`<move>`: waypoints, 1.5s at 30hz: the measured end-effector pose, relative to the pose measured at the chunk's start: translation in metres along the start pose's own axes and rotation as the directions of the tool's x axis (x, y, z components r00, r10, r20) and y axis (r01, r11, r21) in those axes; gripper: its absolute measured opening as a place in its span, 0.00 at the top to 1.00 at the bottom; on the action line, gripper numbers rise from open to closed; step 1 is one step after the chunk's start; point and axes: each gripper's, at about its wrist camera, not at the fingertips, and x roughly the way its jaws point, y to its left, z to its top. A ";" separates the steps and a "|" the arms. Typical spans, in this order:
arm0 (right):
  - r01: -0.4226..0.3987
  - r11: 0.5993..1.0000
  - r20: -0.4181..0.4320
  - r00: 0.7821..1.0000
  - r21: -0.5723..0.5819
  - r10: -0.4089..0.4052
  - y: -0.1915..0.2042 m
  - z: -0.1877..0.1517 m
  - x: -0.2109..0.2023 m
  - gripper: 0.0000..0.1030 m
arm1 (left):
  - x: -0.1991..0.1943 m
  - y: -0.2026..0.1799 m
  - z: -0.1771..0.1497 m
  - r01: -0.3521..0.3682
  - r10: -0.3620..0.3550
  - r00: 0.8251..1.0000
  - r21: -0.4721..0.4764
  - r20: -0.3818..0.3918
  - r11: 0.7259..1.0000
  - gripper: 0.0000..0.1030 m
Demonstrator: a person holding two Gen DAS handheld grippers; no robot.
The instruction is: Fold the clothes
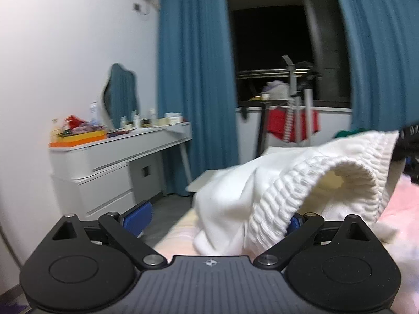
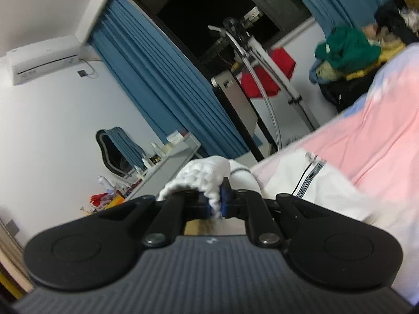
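the right hand-held gripper (image 2: 215,201), rolled sideways, is clamped on the ribbed waistband of the white garment (image 2: 327,183), while the left hand-held gripper (image 1: 214,217) has its jaws wide apart at the same waistband, the garment draped over the pink bed (image 2: 366,130), with the cluttered worktop (image 1: 117,141) and blue curtains (image 1: 193,78) beyond.

white ribbed garment (image 1: 309,183), pink bedsheet (image 2: 366,136), teal-blue curtains (image 1: 193,78)

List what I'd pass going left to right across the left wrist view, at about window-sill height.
Dresser with mirror → left blue curtain → red cloth on the rack → white garment's ribbed band.
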 end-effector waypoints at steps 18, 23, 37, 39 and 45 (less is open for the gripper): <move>0.127 0.991 0.000 0.992 -0.049 -0.128 -0.058 -0.001 -0.128 0.89 | -0.103 -0.184 -0.079 0.144 -0.194 0.978 0.415 0.078 0.898 0.21; 0.124 0.992 -0.024 0.992 -0.013 -0.125 -0.067 0.003 -0.121 0.89 | -0.103 -0.216 -0.091 0.122 -0.212 0.967 0.477 0.139 0.870 0.24; 0.135 0.990 -0.070 0.988 -0.032 -0.137 -0.068 -0.002 -0.119 0.89 | -0.077 -0.198 -0.077 0.033 -0.091 0.980 0.304 0.178 0.952 0.43; 0.159 0.987 -0.084 0.983 -0.028 -0.161 -0.071 -0.004 -0.116 0.89 | -0.072 -0.186 -0.073 -0.007 -0.033 0.986 0.238 0.161 0.971 0.43; 0.172 0.985 -0.113 0.979 -0.007 -0.172 -0.077 -0.013 -0.110 0.89 | -0.039 -0.139 -0.069 -0.116 0.117 0.993 0.071 -0.009 0.991 0.37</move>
